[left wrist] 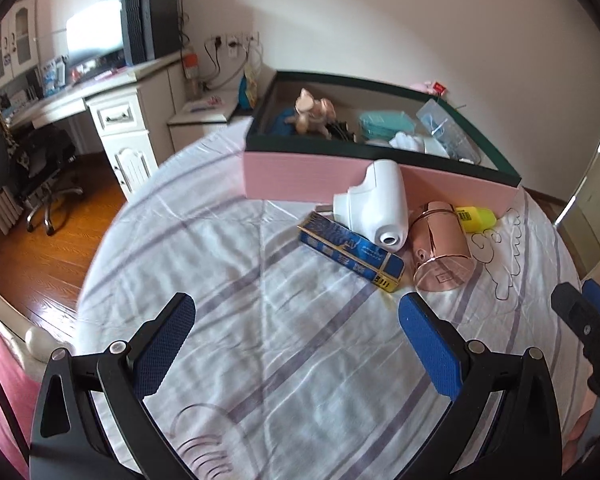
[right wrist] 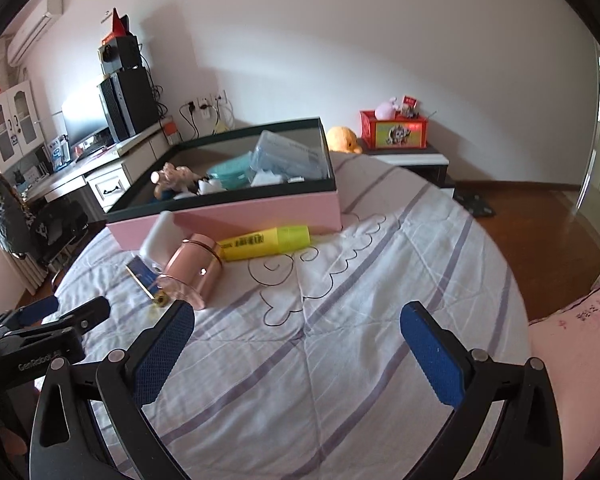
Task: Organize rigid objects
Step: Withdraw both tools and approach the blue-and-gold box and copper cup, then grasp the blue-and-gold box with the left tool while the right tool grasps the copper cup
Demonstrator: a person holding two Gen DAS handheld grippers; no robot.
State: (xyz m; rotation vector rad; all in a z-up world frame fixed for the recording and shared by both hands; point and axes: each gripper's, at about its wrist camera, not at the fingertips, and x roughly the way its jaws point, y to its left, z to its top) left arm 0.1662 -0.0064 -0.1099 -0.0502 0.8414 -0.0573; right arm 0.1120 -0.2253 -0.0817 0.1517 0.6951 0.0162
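Note:
On the bed lie a white plastic device point(left wrist: 374, 208) point(right wrist: 160, 236), a blue carton point(left wrist: 350, 254) point(right wrist: 142, 274), a rose-gold jar point(left wrist: 440, 248) point(right wrist: 194, 272) and a yellow tube point(left wrist: 478, 218) point(right wrist: 268, 242), all in front of a pink box point(left wrist: 320, 180) point(right wrist: 260, 212) with a dark green rim. The box holds a doll, a teal case and a clear plastic box. My left gripper point(left wrist: 296, 344) is open and empty, short of the carton. My right gripper point(right wrist: 296, 348) is open and empty, right of the jar.
The striped bedsheet point(left wrist: 260, 320) point(right wrist: 360, 300) covers the bed. A desk point(left wrist: 100, 100) with a monitor and an office chair point(left wrist: 28, 160) stand at the left. A red box point(right wrist: 394, 130) on a low stand and wood floor point(right wrist: 540, 232) are at the right.

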